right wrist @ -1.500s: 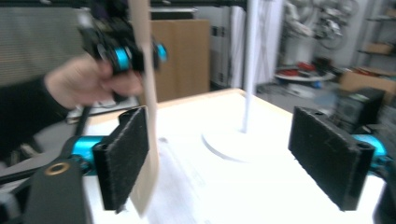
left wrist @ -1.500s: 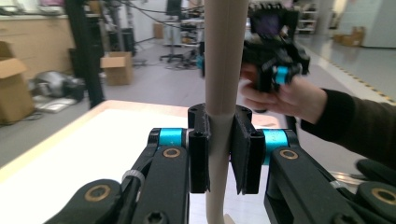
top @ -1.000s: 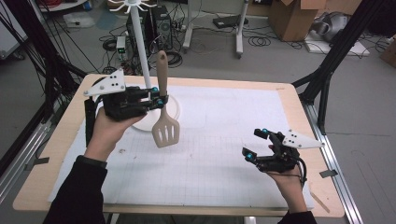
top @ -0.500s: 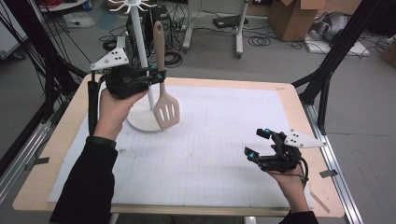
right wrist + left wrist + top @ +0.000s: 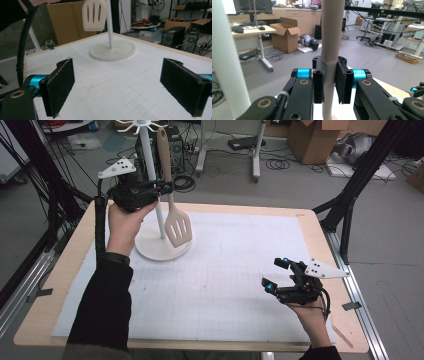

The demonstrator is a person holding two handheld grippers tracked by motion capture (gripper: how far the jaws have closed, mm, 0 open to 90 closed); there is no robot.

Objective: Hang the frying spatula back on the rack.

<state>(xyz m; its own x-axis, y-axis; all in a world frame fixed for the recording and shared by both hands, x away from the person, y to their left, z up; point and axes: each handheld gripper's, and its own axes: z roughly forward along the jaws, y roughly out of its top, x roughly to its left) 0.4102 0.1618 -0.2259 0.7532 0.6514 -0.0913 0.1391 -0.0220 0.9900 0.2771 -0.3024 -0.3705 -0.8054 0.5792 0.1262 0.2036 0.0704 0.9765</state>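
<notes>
A beige slotted spatula (image 5: 178,227) hangs upright, blade down, above the round base of a white stand (image 5: 150,251). My left gripper (image 5: 164,186) is shut on its handle, right beside the stand's pole (image 5: 149,165). In the left gripper view the black pads (image 5: 343,80) clamp the pale handle (image 5: 329,37), with the pole (image 5: 224,57) close at the left. My right gripper (image 5: 277,275) rests open near the table's front right corner. From the right gripper view, the wide-apart jaws (image 5: 122,87) face the spatula blade (image 5: 94,15) and the stand base (image 5: 112,51).
A white grid mat (image 5: 240,270) covers the wooden table (image 5: 310,220). The stand's top carries a ring of hooks (image 5: 145,126). Black frame struts (image 5: 350,195) rise at the table's right, and more stand at its left. A cardboard box (image 5: 312,137) sits on the floor behind.
The left gripper has lifted the spatula higher and carried it toward the far side, closer to the stand's pole. The right gripper has stayed where it was, open.
</notes>
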